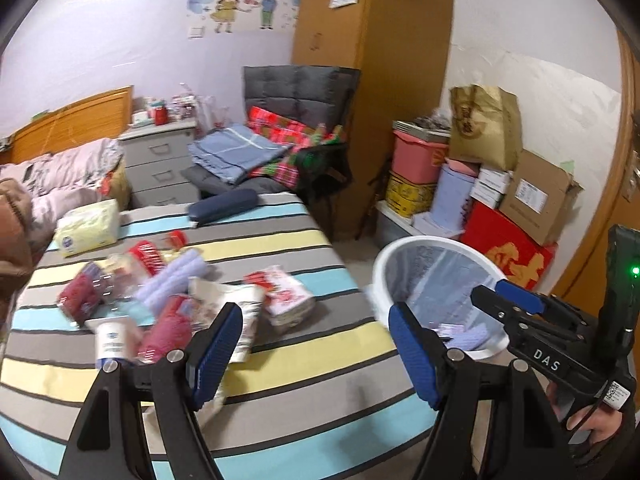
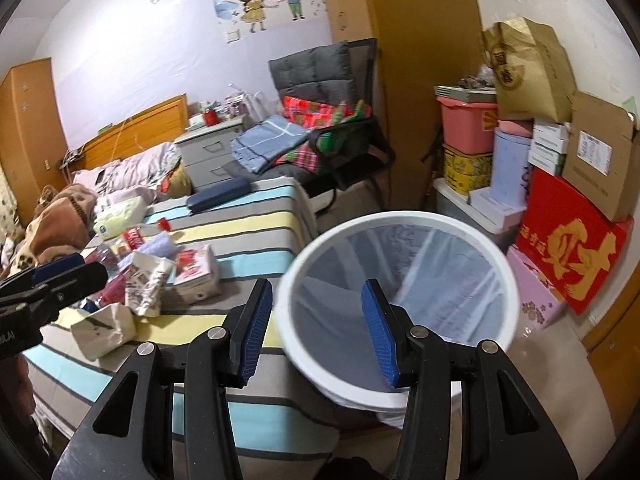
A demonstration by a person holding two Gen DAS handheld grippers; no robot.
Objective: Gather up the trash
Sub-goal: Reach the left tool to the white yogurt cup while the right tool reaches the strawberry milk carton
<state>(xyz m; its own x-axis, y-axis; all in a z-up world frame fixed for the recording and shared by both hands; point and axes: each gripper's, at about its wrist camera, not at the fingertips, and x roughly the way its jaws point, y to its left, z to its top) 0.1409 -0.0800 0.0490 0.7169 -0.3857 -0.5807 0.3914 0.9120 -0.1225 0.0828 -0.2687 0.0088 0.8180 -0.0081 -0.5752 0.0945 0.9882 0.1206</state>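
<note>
A white trash bin (image 2: pixel 400 220) lined with a clear bag stands on the floor beside the bed; it also shows in the left wrist view (image 1: pixel 424 244), with scraps inside. Several wrappers and packets lie in a pile (image 1: pixel 168 292) on the striped bedspread, among them a red-and-white tissue pack (image 1: pixel 286 300) and a white pouch (image 2: pixel 106 330). My left gripper (image 1: pixel 316 352) is open and empty above the bed's near edge, right of the pile. My right gripper (image 2: pixel 316 332) is open and empty, over the bin's near rim. It shows at the right in the left wrist view (image 1: pixel 508 304).
A yellow tissue pack (image 1: pixel 86 228) and a dark blue case (image 1: pixel 224 206) lie farther up the bed (image 1: pixel 304 392). A grey chair (image 1: pixel 296 92) piled with cloth stands beyond. Boxes and a pink bin (image 2: pixel 468 124) are stacked against the right wall behind the trash bin.
</note>
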